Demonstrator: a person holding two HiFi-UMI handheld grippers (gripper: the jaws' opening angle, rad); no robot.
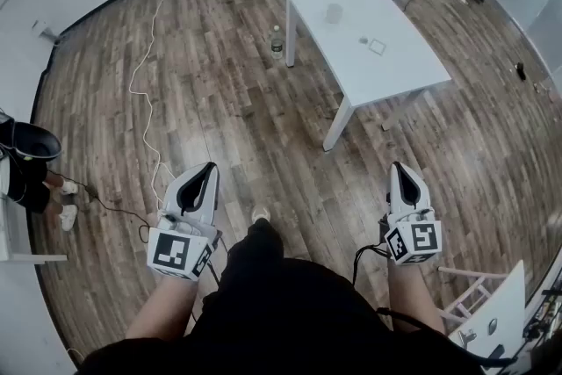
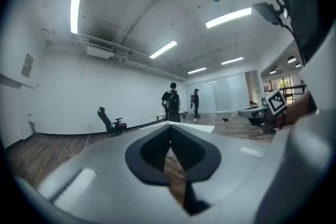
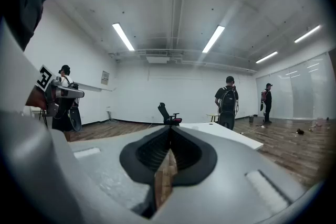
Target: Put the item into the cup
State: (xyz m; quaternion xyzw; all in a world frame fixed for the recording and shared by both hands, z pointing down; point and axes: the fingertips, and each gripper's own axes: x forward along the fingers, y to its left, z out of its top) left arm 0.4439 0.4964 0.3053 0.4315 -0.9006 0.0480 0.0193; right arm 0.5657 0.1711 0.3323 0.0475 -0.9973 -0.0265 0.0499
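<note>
My left gripper [image 1: 208,171] and right gripper [image 1: 401,171] are both clenched empty, well short of the white table [image 1: 404,75]. Only the head view shows the cup [image 1: 334,13] standing on it, with what may be the small item [image 1: 363,39] nearby.

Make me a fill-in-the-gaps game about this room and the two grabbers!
The left gripper and the right gripper both have their jaws ____.
The cup stands on the white ____.
The bottle stands on the wooden ____.
Missing words: shut; table; floor.
</note>
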